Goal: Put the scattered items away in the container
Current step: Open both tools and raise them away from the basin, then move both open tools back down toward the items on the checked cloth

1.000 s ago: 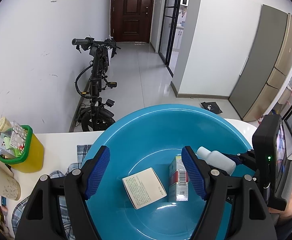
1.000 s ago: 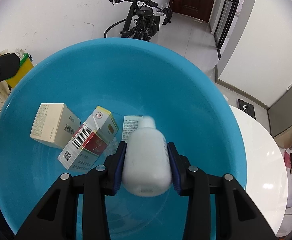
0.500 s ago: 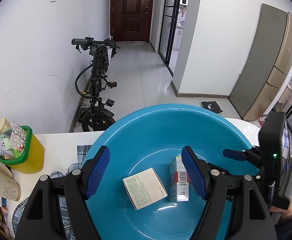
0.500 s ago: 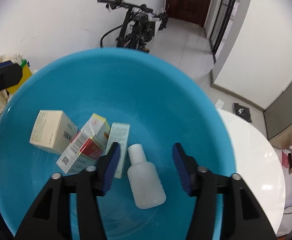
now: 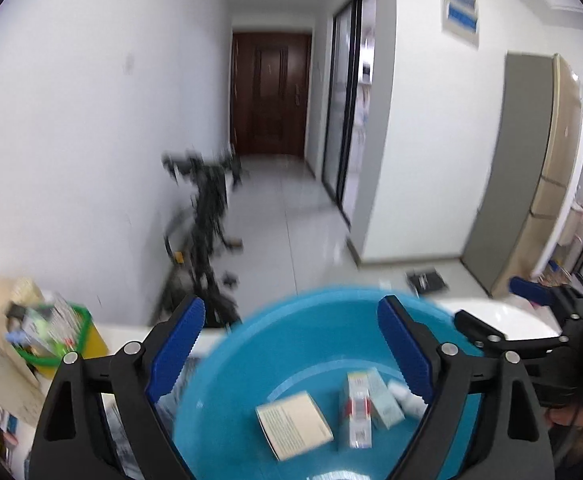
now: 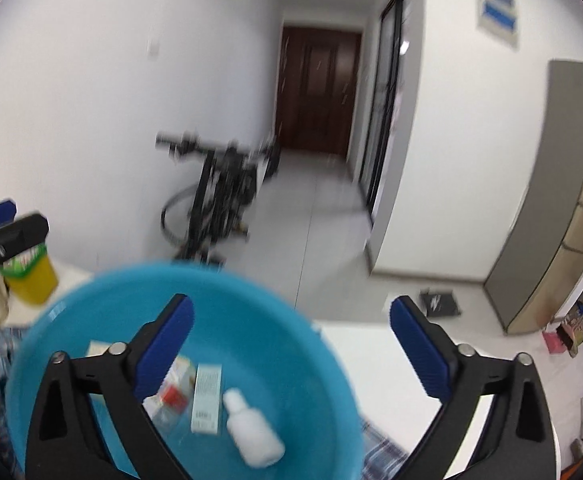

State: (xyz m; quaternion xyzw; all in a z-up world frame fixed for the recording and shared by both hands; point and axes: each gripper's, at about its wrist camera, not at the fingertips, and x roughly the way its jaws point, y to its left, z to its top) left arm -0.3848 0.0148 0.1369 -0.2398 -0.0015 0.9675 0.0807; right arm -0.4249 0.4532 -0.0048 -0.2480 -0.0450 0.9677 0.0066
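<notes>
Right tool [image 6: 291, 344] – jaws opening, empty | left tool [image 5: 291, 344] likewise | risk: we snag basin [image 6: 323, 360] rim, spilling bottle [image 6: 253, 428].

Motion blur smears both views, so print on the boxes [image 5: 293, 424] in the blue basin [image 6: 275, 320] is unreadable. The basin's near rim is cut off by the bottom edge, and the right tongs [image 6: 291, 354] hide part of a red-and-white box [image 6: 171, 394]. The yellow bin's [image 5: 91, 340] contents are too blurred to tell.

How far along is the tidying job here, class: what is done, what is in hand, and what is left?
Done: the white bottle, the cream box and two slimmer cartons lie inside the blue basin. In hand: nothing; the right tongs and left tongs are opening, empty. Left: no loose item shows on the white table.
</notes>
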